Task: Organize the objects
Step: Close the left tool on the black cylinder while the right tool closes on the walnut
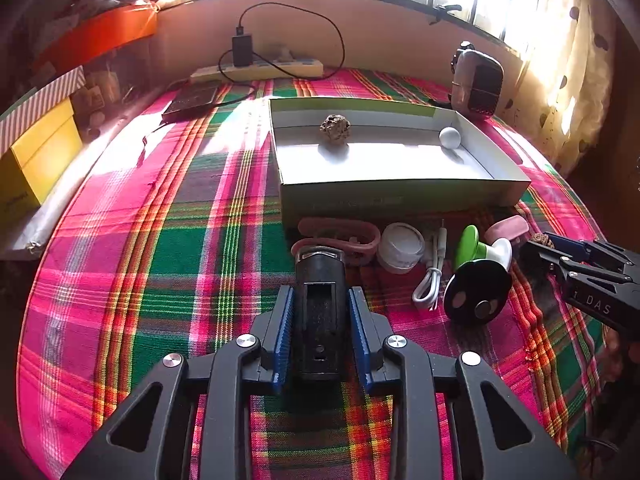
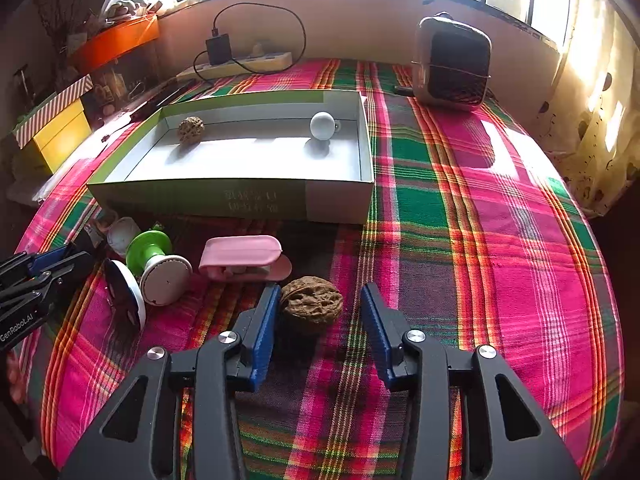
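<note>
An open white box (image 1: pixel 400 194) (image 2: pixel 224 198) on the plaid cloth holds a walnut (image 1: pixel 335 129) (image 2: pixel 191 129) and a white ball (image 1: pixel 449 137) (image 2: pixel 322 125). My left gripper (image 1: pixel 321 300) is shut on a black cylindrical device (image 1: pixel 320 312) lying on the cloth. My right gripper (image 2: pixel 318 300) is open, its fingers on either side of a second walnut (image 2: pixel 311 305) without touching it. In front of the box lie a pink clip (image 1: pixel 340 236), a white jar (image 1: pixel 401 246), a white cable (image 1: pixel 430 276), a green-and-white spool (image 2: pixel 158 260) and a pink case (image 2: pixel 244 258).
A black round disc (image 1: pixel 476 292) leans by the spool. A small heater (image 2: pixel 454 64) stands at the back right, a power strip with charger (image 1: pixel 256 66) at the back, a yellow box (image 1: pixel 40 156) at the left. Open cloth lies to the right (image 2: pixel 500 220).
</note>
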A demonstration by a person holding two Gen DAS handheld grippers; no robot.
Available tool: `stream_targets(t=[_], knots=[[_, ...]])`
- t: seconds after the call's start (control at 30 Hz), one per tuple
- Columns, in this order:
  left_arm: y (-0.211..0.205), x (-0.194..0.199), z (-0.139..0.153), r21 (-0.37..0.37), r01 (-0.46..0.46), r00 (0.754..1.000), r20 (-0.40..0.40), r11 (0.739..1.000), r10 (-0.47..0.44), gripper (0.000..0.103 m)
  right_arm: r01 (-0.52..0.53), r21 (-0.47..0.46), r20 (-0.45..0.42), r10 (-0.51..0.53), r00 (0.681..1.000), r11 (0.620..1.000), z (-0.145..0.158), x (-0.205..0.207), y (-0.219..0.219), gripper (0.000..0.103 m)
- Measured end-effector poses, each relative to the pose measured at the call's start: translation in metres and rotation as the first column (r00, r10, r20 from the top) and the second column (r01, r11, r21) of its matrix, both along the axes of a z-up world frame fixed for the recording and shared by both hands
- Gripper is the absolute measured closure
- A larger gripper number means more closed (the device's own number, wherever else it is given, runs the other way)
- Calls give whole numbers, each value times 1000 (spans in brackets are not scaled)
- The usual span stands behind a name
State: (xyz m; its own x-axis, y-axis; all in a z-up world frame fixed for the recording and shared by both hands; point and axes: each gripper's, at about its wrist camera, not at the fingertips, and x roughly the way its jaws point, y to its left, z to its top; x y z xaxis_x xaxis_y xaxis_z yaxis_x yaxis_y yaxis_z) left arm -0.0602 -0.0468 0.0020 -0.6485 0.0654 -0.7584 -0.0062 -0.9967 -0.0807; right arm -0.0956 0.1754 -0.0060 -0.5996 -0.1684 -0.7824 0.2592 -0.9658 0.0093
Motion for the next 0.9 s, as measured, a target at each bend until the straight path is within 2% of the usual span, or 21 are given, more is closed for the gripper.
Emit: stream_targets(t=[0.1, 0.9], knots=[[-1, 0, 0, -3, -1, 1000, 0, 1000, 1, 78, 0, -4, -2, 0, 1000, 1000, 1, 1, 1, 71], [0, 0, -1, -1, -4, 1000, 0, 1000, 4, 78, -2, 1, -4, 2, 1000, 1000, 0, 2, -1, 71]])
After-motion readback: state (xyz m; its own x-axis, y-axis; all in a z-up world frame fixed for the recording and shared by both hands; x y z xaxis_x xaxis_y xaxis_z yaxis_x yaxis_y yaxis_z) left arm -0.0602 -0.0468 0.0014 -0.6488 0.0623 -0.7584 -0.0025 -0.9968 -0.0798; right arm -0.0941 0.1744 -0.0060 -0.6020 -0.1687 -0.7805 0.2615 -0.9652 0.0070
